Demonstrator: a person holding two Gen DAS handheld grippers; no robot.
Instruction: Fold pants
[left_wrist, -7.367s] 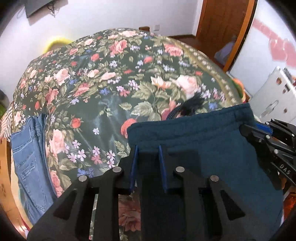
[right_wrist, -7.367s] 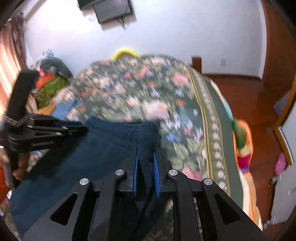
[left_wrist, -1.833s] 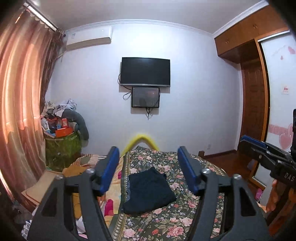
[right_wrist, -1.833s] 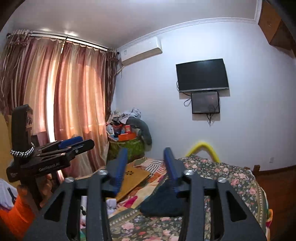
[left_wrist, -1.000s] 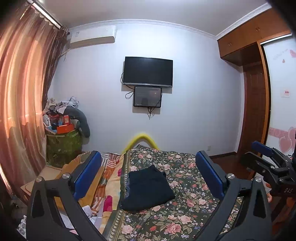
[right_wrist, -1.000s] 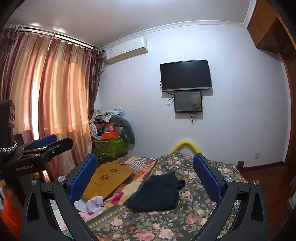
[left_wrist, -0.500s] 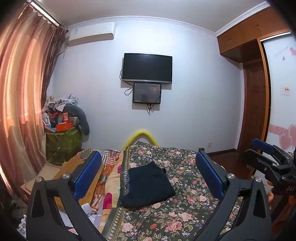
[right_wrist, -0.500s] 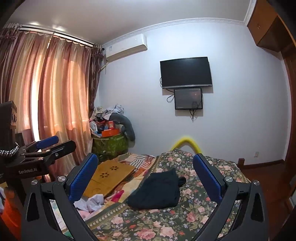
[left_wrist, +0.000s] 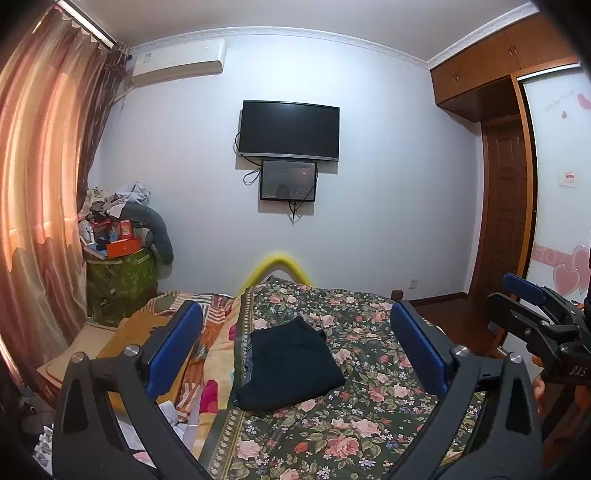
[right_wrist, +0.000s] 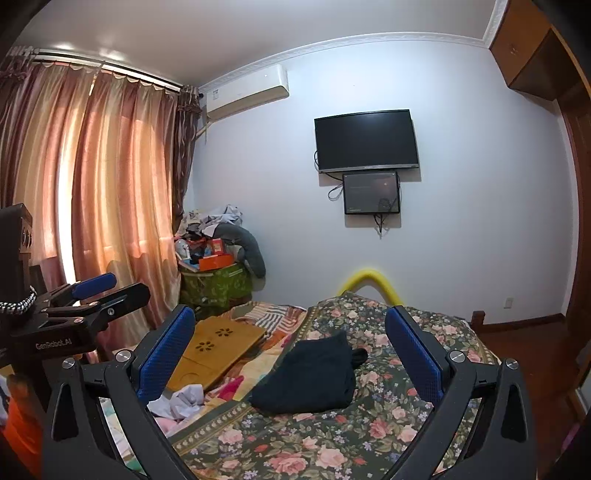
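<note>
The dark blue pants (left_wrist: 291, 363) lie folded into a compact rectangle on the floral bedspread (left_wrist: 354, 417), near its left border; in the right wrist view the pants (right_wrist: 314, 380) sit mid-bed. My left gripper (left_wrist: 297, 347) is wide open, held back from the bed and well above it, with nothing between its blue pads (left_wrist: 173, 347). My right gripper (right_wrist: 290, 350) is likewise wide open and empty, far from the pants. The right gripper (left_wrist: 535, 317) also shows at the right edge of the left wrist view, and the left gripper (right_wrist: 88, 299) at the left edge of the right wrist view.
A wooden lap tray (right_wrist: 218, 347) and crumpled white cloth (right_wrist: 181, 400) lie left of the bedspread. A green bin piled with clutter (right_wrist: 216, 280) stands in the corner by the curtains (right_wrist: 92, 206). A TV (left_wrist: 290, 131) hangs on the far wall. A wardrobe and door (left_wrist: 506, 206) are to the right.
Both grippers let go of the pants and drew back from the bed, then spread from partly open to wide open. Over the last second the views barely shift.
</note>
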